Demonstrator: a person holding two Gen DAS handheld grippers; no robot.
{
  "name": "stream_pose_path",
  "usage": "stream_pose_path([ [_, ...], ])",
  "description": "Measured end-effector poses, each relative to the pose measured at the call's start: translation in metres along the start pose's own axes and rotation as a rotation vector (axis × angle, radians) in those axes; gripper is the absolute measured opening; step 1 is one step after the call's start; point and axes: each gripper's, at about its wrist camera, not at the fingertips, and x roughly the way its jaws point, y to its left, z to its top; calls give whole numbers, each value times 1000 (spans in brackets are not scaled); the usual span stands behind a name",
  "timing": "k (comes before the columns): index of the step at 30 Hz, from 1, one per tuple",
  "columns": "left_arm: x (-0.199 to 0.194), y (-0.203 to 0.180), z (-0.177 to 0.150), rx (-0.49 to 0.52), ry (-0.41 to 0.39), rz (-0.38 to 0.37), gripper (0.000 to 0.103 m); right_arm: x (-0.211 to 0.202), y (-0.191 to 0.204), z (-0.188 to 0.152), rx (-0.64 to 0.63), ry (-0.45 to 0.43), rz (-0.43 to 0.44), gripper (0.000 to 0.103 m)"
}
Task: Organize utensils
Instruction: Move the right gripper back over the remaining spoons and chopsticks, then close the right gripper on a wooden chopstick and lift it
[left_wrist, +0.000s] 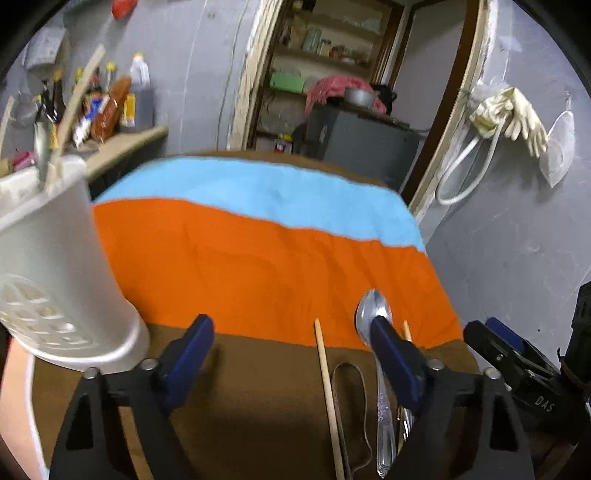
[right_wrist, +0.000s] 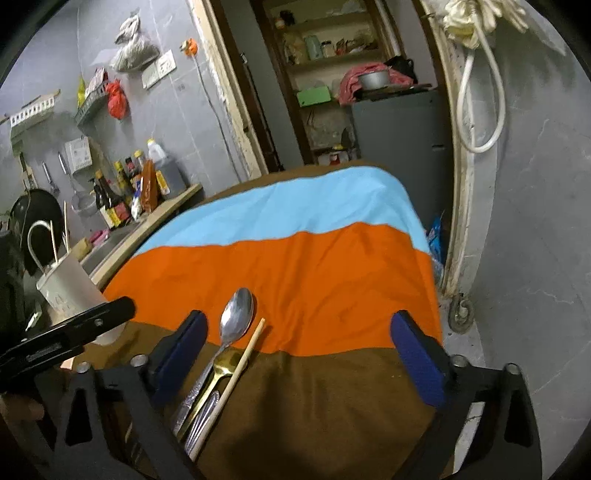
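Note:
A steel spoon (left_wrist: 373, 317) lies on the striped cloth, bowl on the orange band; it also shows in the right wrist view (right_wrist: 236, 317). Beside it lie a wooden chopstick (left_wrist: 327, 387), a second chopstick (right_wrist: 240, 365), a gold fork (right_wrist: 221, 365) and a silver fork (right_wrist: 201, 417). A white utensil holder (left_wrist: 55, 258) with chopsticks inside stands at the left; it also shows in the right wrist view (right_wrist: 70, 288). My left gripper (left_wrist: 291, 350) is open and empty above the utensils. My right gripper (right_wrist: 299, 343) is open and empty, the utensils near its left finger.
The table (right_wrist: 295, 406) carries a brown, orange and blue cloth. A counter with sauce bottles (right_wrist: 125, 192) runs along the left wall. A doorway with shelves and a grey cabinet (right_wrist: 402, 140) lies behind. Gloves and a hose (left_wrist: 502, 114) hang on the right wall.

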Motion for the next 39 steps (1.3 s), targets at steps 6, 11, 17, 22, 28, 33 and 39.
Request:
stream_pose_path([
  [6,25,-1,-9,-9,107,-39,47,21,8,-7,-33,58,45,60],
  [11,34,-3,-9,-6,145,-58,38,33,12,-9,-43,108,78,41],
  [17,46,-7,-3,30,186,-71,23,42,16,-13,-55,145,101,35],
  [22,53,-11,-2,26,226,-119,11,48,15,-15,-60,176,119,27],
  [28,57,-10,0,22,259,-132,10,57,16,-17,-65,217,145,24],
  [33,62,-11,3,28,282,-129,10,70,18,-16,-66,265,145,20],
  [39,64,-11,7,24,314,-117,6,85,32,-7,-85,327,94,12],
])
